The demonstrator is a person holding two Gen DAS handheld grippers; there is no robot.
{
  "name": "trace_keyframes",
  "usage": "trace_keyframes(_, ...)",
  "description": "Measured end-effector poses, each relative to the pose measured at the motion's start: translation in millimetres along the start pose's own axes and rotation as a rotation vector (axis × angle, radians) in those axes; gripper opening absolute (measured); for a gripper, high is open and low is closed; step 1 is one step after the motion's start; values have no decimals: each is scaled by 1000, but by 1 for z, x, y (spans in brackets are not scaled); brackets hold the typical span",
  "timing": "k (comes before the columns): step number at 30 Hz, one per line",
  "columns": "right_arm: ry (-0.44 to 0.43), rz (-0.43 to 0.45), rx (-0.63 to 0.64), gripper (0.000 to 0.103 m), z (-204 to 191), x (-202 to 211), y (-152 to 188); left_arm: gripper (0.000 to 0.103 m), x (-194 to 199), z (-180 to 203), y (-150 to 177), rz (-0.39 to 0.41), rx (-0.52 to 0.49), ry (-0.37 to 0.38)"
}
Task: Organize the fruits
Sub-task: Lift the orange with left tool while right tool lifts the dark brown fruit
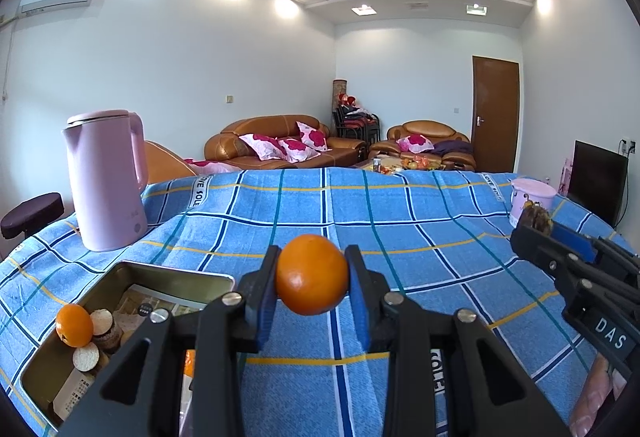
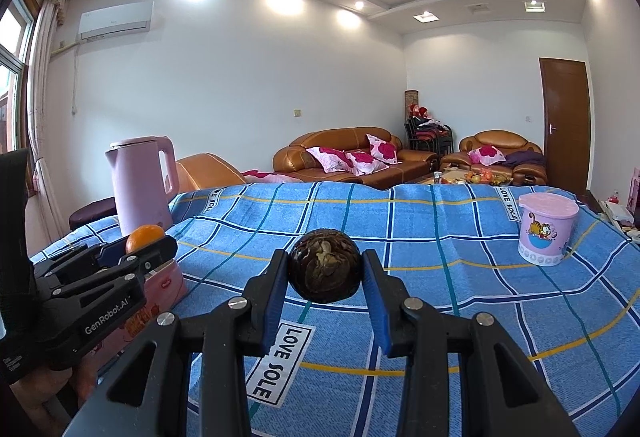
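My left gripper (image 1: 312,273) is shut on an orange (image 1: 311,274) and holds it above the blue checked cloth (image 1: 420,237), just right of an open metal tin (image 1: 176,277). The tin holds another orange (image 1: 73,325) and several round brown pieces (image 1: 103,321). My right gripper (image 2: 325,271) is shut on a dark brown round fruit (image 2: 325,265) and holds it above the cloth. The right gripper also shows at the right edge of the left wrist view (image 1: 532,229), the left gripper at the left of the right wrist view (image 2: 152,241).
A pink kettle (image 1: 105,179) stands at the back left of the table. A pink lidded cup (image 2: 547,229) stands at the back right. A pink box (image 2: 160,293) lies under the left gripper. Sofas and a door are behind.
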State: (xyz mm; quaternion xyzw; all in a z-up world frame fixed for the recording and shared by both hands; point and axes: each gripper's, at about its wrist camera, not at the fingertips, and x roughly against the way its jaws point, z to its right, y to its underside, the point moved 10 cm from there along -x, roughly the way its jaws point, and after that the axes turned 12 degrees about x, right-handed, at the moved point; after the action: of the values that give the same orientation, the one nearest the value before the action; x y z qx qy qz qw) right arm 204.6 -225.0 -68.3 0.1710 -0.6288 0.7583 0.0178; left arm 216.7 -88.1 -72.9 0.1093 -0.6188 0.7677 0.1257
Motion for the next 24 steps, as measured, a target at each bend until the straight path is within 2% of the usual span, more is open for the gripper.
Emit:
trace_keyframes(13,-24,-8,-6,39,-9,-6,-1,33,0,-11,2,-25,12,-11)
trace_keyframes(24,-77,2,7,39,-35,-6,-11,33,11,-31,1,-32,21,-38)
